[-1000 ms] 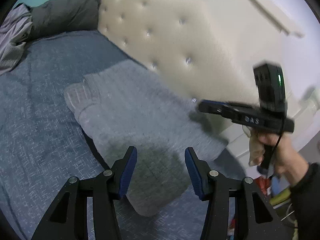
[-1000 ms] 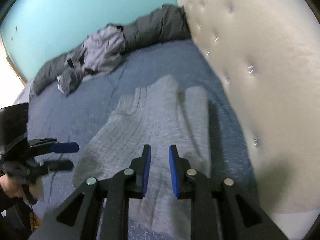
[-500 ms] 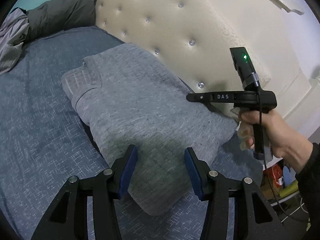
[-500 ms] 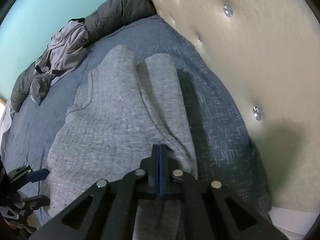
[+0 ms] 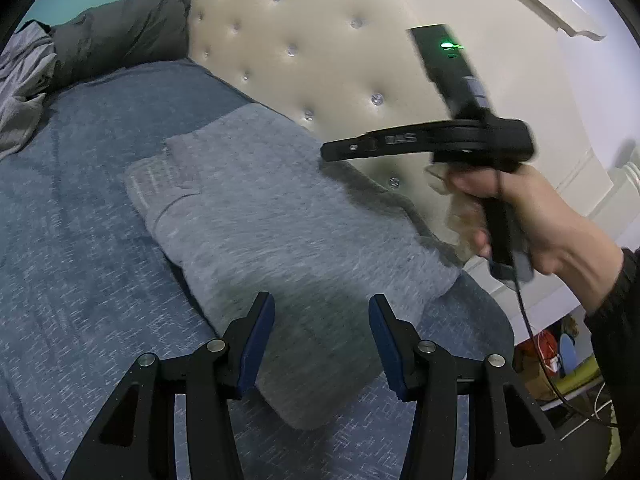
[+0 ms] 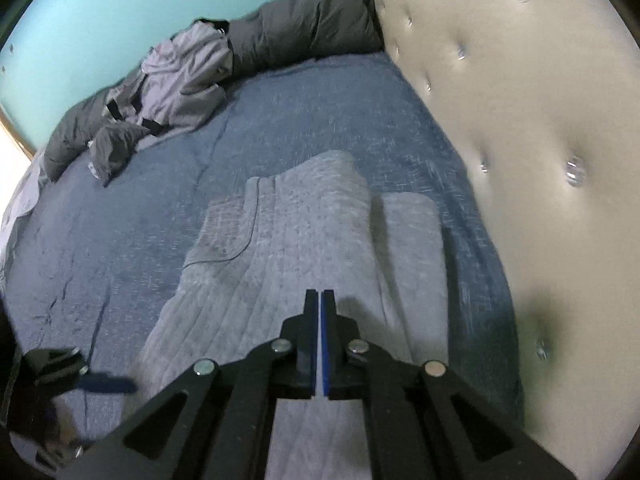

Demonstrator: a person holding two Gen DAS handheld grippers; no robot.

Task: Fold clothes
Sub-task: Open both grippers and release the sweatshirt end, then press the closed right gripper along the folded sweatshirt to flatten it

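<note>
A folded grey knit garment (image 5: 280, 224) lies on the blue bedspread (image 5: 72, 264) beside the headboard. It also shows in the right wrist view (image 6: 296, 256), with a narrower folded strip along its right side. My left gripper (image 5: 322, 332) is open and empty, just above the garment's near end. My right gripper (image 6: 320, 308) is shut with nothing between its pads, held above the garment. It shows in the left wrist view (image 5: 332, 151), lifted over the garment's far side, in a hand.
A cream tufted headboard (image 5: 320, 52) runs along the bed's right side. A dark grey duvet (image 6: 304, 24) and a crumpled light grey garment (image 6: 180, 76) lie at the far end against a teal wall. Clutter sits on the floor (image 5: 560, 364) past the bed's corner.
My right gripper closed from slightly open to shut, dipped down to the garment, then lifted up off it, empty. My left gripper stayed open and nearly still.
</note>
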